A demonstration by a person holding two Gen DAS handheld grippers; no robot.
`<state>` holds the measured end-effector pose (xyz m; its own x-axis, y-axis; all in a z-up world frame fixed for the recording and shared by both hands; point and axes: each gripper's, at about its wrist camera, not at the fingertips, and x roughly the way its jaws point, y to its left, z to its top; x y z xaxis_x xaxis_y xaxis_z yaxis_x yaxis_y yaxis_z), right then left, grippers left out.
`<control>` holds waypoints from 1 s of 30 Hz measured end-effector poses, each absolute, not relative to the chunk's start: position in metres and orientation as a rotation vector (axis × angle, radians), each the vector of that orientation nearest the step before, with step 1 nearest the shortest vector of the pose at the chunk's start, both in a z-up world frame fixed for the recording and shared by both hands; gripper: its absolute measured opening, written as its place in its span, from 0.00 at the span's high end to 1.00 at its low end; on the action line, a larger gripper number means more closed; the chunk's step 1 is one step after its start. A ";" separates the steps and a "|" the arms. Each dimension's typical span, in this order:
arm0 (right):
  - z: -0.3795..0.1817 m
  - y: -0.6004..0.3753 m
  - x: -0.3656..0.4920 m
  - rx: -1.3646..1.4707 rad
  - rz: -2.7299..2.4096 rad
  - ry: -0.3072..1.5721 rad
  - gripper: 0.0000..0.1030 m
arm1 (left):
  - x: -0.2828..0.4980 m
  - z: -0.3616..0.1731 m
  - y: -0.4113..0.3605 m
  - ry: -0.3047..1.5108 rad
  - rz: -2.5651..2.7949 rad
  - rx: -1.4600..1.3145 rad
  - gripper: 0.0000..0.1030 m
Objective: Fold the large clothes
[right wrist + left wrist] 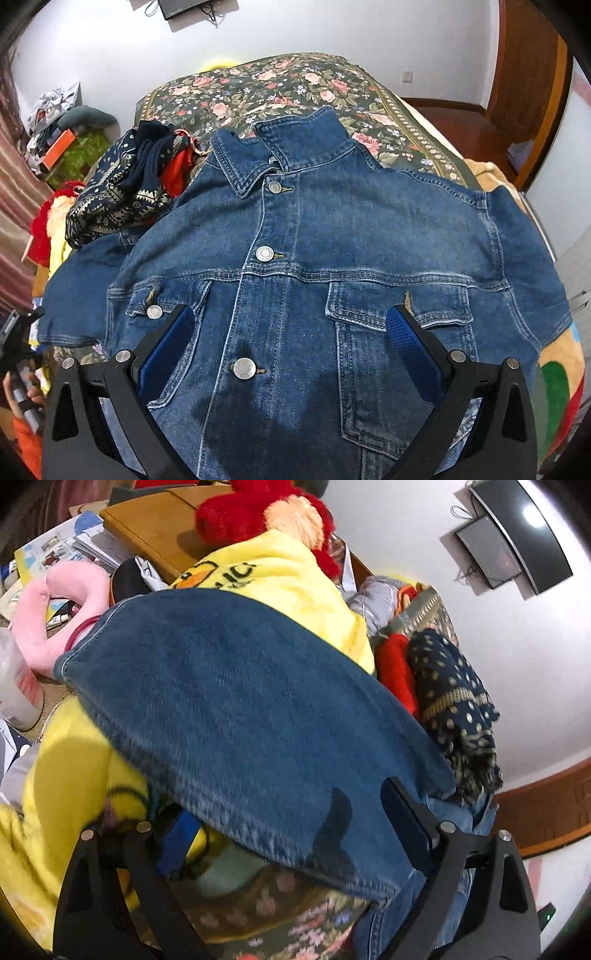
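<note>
A blue denim jacket [332,251] lies front up and buttoned on a floral bedspread [280,85], collar at the far end. My right gripper [291,325] is open just above the jacket's chest, one finger over each chest pocket. In the left wrist view a denim sleeve [229,701] of the jacket stretches away from the camera. My left gripper [280,812] stands wide open, the sleeve's near edge lying between its fingers; the left finger is partly hidden under the cloth.
A dark patterned scarf and red cloth [125,188] lie by the jacket's left shoulder. Yellow blanket [288,576], red plush toy [258,509], pink pillow [48,616] and a wooden board [155,524] crowd the left side. Wooden floor [465,129] lies beyond the bed.
</note>
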<state>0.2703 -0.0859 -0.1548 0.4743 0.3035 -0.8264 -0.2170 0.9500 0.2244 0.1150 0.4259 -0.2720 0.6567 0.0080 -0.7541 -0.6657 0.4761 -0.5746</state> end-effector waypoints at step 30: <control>-0.106 -0.118 0.250 0.155 0.411 0.855 0.00 | 0.190 -0.099 0.292 0.577 0.394 -0.282 0.93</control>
